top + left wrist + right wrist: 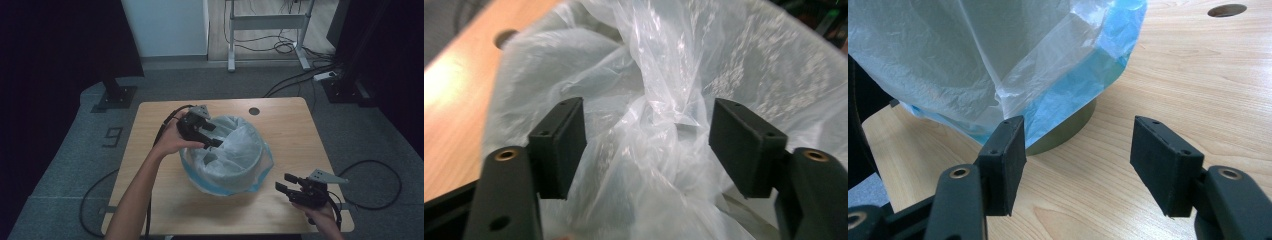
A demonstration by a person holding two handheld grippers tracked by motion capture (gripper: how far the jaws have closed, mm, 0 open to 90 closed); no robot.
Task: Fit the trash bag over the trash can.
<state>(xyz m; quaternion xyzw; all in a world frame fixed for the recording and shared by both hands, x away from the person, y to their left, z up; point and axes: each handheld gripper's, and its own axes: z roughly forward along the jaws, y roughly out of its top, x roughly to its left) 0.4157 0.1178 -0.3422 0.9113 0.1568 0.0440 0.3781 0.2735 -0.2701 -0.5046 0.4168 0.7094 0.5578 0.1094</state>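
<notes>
- Bin (pixel 235 184): round container, sits mid-table (pixel 160 200), upright. Base visible in right gripper view as a dull greenish ring under the plastic.
- Liner bag (pixel 235 150): translucent plastic, white-to-blue, draped over the bin's rim and hanging down the outside wall. Blue edge bunches low on the near side, close to the tabletop.
- Inside the bin: just crumpled liner plastic, folds pushed down into the cavity. A small dark patch shows through the folds in left gripper view; can't tell what it is.
- Left gripper (pixel 209 135): at the bin's far-left rim, jaws reaching over the opening and pointing in. Jaws spread wide; a gathered fold of liner stands in the gap between them, not pinched.
- Right gripper (pixel 286 185): low, just above the table's near-right area, apart from the bin, jaws aimed at its side. Jaws spread, nothing between them; in its own view the liner's blue hem sits just beyond the left jaw.
- Cable hole (pixel 254 111): near the table's far edge, behind the bin.
</notes>
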